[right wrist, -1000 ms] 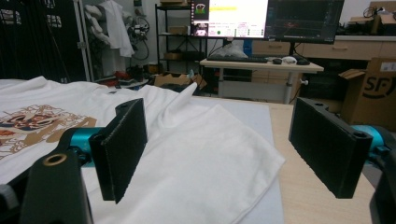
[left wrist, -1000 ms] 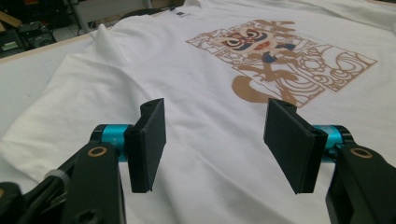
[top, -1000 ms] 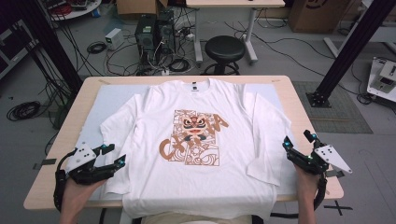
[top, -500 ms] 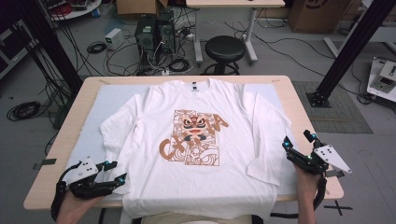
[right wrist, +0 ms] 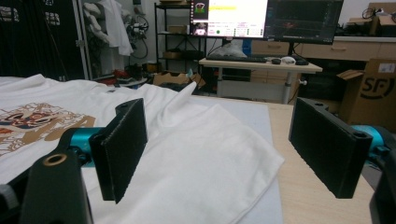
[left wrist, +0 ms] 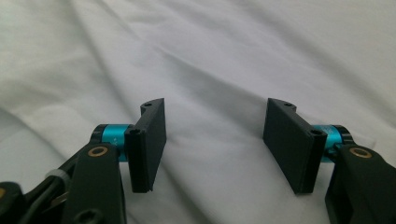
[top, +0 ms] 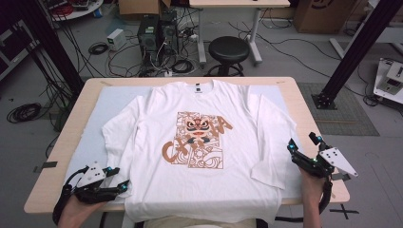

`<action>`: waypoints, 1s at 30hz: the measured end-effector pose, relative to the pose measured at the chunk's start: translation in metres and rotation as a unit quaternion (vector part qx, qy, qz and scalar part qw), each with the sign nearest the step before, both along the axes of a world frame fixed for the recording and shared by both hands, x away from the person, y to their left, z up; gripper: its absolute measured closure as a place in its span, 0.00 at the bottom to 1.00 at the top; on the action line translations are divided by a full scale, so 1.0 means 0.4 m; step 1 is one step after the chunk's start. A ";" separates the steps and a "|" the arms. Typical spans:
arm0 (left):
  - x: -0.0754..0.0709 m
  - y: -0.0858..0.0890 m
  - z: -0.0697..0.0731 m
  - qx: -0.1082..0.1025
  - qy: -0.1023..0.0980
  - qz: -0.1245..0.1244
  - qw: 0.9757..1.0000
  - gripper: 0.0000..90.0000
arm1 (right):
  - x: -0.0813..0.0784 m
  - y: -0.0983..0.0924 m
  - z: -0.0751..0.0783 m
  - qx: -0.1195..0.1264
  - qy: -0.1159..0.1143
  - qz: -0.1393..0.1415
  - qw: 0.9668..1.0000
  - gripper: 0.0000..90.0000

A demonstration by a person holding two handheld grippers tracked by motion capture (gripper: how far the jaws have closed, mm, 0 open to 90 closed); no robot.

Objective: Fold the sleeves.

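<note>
A white long-sleeved shirt [top: 152, 142] with an orange print [top: 197, 140] lies flat, front up, on the wooden table [top: 52, 180]. My left gripper [top: 119, 179] sits low at the shirt's near left hem corner. In the left gripper view its jaws [left wrist: 215, 112] stand open just above the white fabric [left wrist: 210, 46], gripping nothing. My right gripper [top: 300, 139] hovers at the table's right side beside the right sleeve's cuff. Its own view shows it [right wrist: 217, 112] open, with the sleeve end [right wrist: 201, 154] lying ahead between the jaw lines, untouched.
A pale mat [top: 95, 123] lies under the shirt. Behind the table stand a black stool [top: 229, 47], computer towers [top: 154, 33] with floor cables, and a slanted black post [top: 351, 52]. The right gripper view shows monitors [right wrist: 275, 18] on a desk and a cardboard box [right wrist: 373, 88].
My left gripper has come down and toward the table's near edge, closer to the shirt's hem corner, its jaws still apart. The right gripper and the shirt have stayed put.
</note>
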State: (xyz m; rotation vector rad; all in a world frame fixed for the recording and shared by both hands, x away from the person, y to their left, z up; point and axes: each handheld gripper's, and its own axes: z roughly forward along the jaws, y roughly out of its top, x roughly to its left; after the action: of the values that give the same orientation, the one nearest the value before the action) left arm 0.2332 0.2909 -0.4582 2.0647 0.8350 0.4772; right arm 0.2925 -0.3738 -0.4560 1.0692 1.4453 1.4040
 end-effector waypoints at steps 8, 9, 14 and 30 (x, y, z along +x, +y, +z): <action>0.004 0.010 -0.006 -0.007 -0.004 -0.020 1.000 0.46 | 0.001 0.000 0.000 0.003 0.003 -0.002 1.000 0.22; 0.004 0.010 -0.006 -0.007 -0.004 -0.020 1.000 0.48 | 0.001 0.000 0.000 0.003 0.003 -0.002 1.000 0.22; 0.011 0.009 0.001 0.006 -0.009 0.005 1.000 0.74 | 0.001 0.000 0.000 0.005 0.005 -0.003 1.000 0.22; 0.012 0.002 0.044 -0.063 -0.021 0.004 0.998 0.96 | 0.001 0.001 0.001 0.002 0.006 -0.006 1.000 0.22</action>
State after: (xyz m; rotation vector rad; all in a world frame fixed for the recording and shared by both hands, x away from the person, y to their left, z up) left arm 0.2380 0.2916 -0.4405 1.9303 0.8285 0.4600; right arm 0.2930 -0.3732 -0.4558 1.0886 1.4425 1.3956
